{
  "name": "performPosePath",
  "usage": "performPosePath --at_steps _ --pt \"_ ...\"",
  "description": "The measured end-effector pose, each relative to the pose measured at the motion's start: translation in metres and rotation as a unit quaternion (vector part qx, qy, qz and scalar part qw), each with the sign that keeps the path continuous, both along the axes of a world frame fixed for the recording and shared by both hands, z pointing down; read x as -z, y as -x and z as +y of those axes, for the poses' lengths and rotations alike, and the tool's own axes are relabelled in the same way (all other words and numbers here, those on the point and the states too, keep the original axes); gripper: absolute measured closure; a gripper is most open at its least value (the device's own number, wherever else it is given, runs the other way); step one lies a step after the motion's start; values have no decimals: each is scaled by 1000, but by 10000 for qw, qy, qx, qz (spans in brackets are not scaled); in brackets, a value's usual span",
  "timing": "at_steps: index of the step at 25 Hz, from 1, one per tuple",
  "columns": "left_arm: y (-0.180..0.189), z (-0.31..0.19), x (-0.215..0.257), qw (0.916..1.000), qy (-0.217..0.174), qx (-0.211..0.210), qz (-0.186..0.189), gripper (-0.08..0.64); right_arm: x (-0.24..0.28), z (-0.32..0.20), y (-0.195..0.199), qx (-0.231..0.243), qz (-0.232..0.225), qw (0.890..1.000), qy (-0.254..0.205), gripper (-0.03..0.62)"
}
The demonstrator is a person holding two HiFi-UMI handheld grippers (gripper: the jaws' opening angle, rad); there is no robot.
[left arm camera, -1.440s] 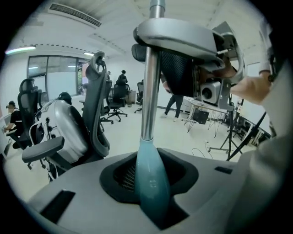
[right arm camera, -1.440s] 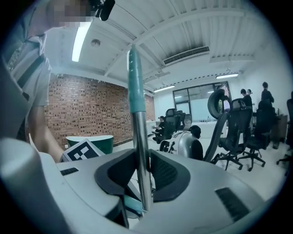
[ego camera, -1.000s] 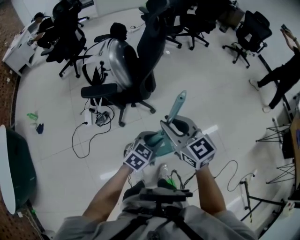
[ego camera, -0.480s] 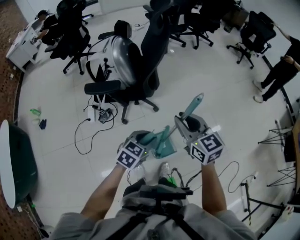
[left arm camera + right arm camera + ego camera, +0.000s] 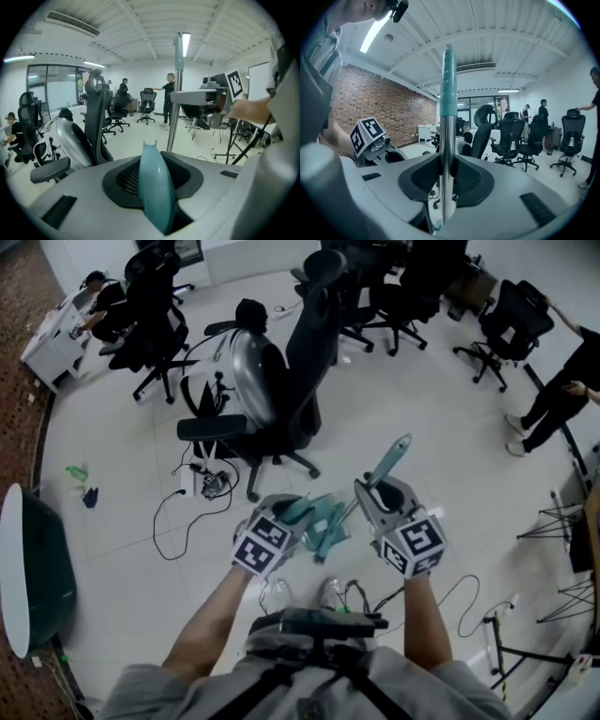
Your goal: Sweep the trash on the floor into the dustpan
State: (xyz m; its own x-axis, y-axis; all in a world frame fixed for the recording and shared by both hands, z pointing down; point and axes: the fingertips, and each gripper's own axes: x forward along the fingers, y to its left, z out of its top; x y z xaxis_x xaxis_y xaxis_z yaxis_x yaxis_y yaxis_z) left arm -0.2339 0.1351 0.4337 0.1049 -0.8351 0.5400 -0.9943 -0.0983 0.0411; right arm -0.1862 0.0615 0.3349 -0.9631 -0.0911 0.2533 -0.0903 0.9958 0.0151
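Trash [image 5: 79,474] lies on the floor [image 5: 122,549] at the far left of the head view. It consists of a green piece with a dark piece just beside it, and it is well apart from both tools. A power strip [image 5: 208,482] and its cable [image 5: 169,521] lie near the base of an office chair [image 5: 286,381].

The left gripper [image 5: 292,517] is clamped at a narrow setting on the teal handle [image 5: 154,187] of the dustpan [image 5: 326,529]. The dustpan is held in the air in front of the person's body.

Just to its right, the right gripper [image 5: 377,491] is clamped at a narrow setting on the metal shaft [image 5: 448,154] of the broom [image 5: 392,457]. The teal grip end points up and away.

A second person [image 5: 562,399] stands at the right edge.
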Motion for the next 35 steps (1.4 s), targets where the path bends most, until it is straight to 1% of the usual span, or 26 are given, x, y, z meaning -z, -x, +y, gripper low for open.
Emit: performPosePath --at_steps 5,11,15,21,26,31,35 --pt "8 -4 13 9998 -87 16 -153 442 -2 6 -2 -93 89 9998 -119 503" --pt "8 -9 16 9997 -110 -25 -227 442 0 9 -6 -101 137 9996 -236 503" --pt "10 -11 15 9998 -136 50 -161 442 0 8 -7 -133 158 9995 -250 503" --pt "8 -11 14 9998 -169 41 -41 442 -4 9 -11 -134 178 9995 -221 503" --pt "3 -12 11 9999 -156 22 -4 442 -5 8 -18 -259 216 9992 -233 503" --pt "-1 -19 1 10000 -44 -13 -25 440 -10 -2 -34 -461 221 9984 -244 502" --pt "-19 -38 -8 9994 133 -235 -221 440 -12 -22 -64 -681 139 9974 -186 502"
